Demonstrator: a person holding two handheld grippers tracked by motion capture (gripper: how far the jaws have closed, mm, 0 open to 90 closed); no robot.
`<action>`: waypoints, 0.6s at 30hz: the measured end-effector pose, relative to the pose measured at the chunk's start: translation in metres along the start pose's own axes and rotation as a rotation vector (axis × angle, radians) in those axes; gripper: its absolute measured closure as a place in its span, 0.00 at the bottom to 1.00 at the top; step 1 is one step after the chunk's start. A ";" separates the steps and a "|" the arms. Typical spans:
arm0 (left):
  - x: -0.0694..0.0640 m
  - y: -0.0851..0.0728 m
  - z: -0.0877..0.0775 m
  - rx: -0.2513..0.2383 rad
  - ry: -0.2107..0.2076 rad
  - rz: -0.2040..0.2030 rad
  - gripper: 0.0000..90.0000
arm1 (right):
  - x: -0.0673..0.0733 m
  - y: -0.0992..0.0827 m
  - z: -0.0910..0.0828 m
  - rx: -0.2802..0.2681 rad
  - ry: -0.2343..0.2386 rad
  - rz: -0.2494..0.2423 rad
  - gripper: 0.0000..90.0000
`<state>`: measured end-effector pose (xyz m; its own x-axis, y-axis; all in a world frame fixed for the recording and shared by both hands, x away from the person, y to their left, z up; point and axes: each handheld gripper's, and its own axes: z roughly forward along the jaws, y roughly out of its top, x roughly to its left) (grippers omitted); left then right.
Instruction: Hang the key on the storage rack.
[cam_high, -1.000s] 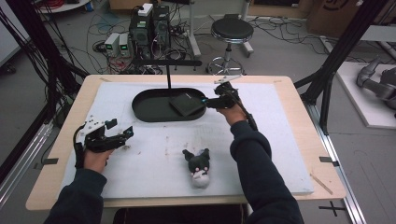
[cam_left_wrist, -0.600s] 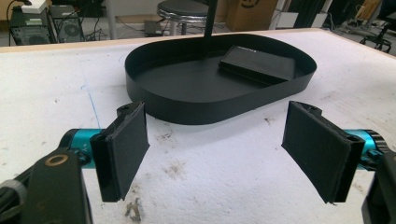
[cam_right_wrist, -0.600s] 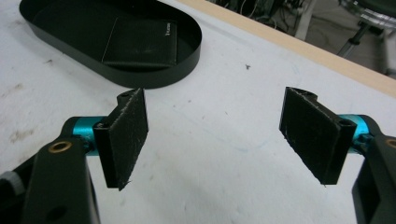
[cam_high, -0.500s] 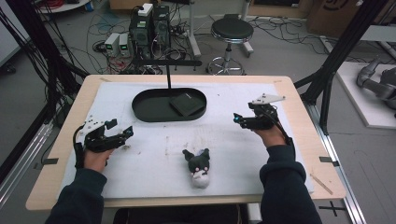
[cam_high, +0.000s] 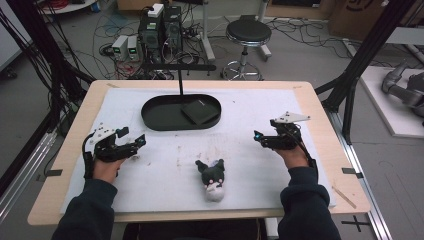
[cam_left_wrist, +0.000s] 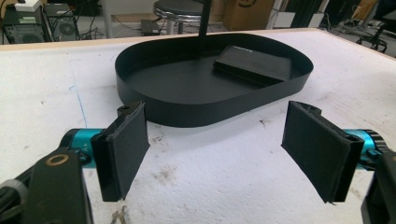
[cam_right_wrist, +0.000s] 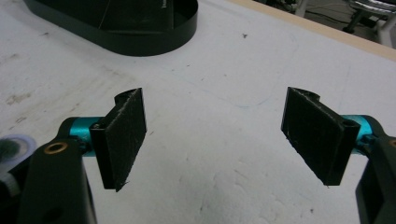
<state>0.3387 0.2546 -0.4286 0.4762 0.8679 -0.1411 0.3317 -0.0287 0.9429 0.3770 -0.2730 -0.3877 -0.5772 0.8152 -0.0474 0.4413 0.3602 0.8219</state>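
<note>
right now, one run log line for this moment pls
left tongs: open, empty | right tongs: open, empty, jaws just opened | wallet: in black tray | plush toy: on mat, untouched

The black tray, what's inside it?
Inside the tray lies one flat black box, toward its right end. The rest of the floor looks bare. What is under the box cannot be seen, because the box covers it.
</note>
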 end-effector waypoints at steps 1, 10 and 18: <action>0.000 0.000 -0.001 -0.002 0.001 0.003 0.25 | 0.002 -0.001 0.000 0.003 0.005 -0.005 0.25; -0.001 0.001 -0.001 0.005 0.005 0.020 0.25 | 0.018 0.001 0.001 -0.003 0.071 -0.032 0.24; -0.005 0.001 -0.003 0.012 0.004 0.032 0.25 | 0.052 0.003 0.008 0.026 0.249 -0.109 0.24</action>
<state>0.3345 0.2515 -0.4258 0.4831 0.8687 -0.1096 0.3262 -0.0623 0.9432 0.3544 -0.2260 -0.3925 -0.7720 0.6356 0.0084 0.3828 0.4543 0.8045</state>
